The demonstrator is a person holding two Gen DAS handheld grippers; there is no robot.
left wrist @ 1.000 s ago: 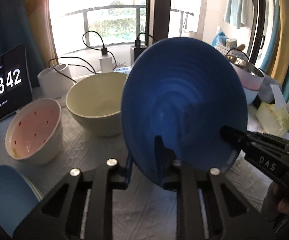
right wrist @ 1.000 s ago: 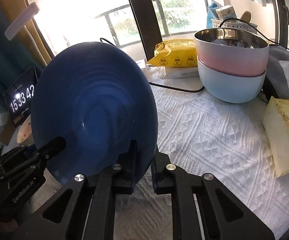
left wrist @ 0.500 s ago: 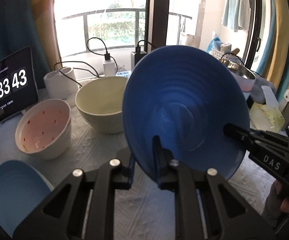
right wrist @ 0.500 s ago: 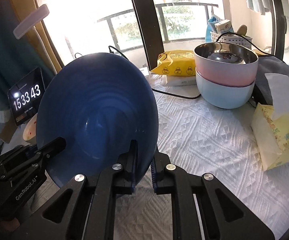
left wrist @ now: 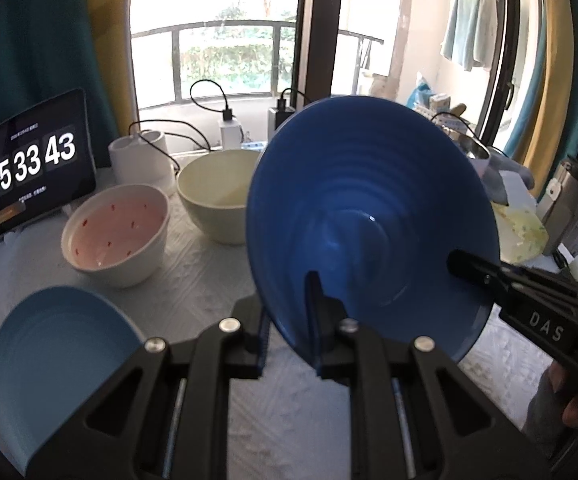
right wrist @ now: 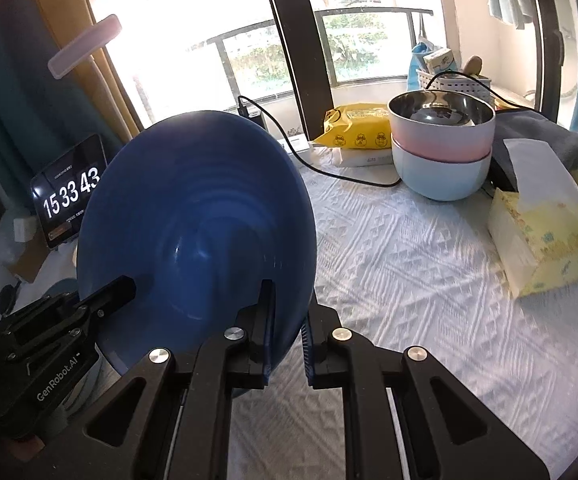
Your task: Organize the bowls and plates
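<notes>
The deep-blue ridged ceramic bowl (left wrist: 369,216) now rides higher above the white-clothed bench (right wrist: 409,280) than a second ago, still tipped on edge: more cloth and the whole light-blue plate (left wrist: 57,360) at near left have come into the left wrist view. Both grippers stay clenched on its rim, the left gripper (left wrist: 289,344) on the near-left edge and the right gripper (right wrist: 287,340) on the near-right edge. The white bowl with red specks (left wrist: 117,236) and the cream bowl (left wrist: 217,196) sit far left; the pink steel-lined bowl nested in a pale-blue bowl (right wrist: 441,148) sits far right. The lift looks like a carry toward one of these stacks.
</notes>
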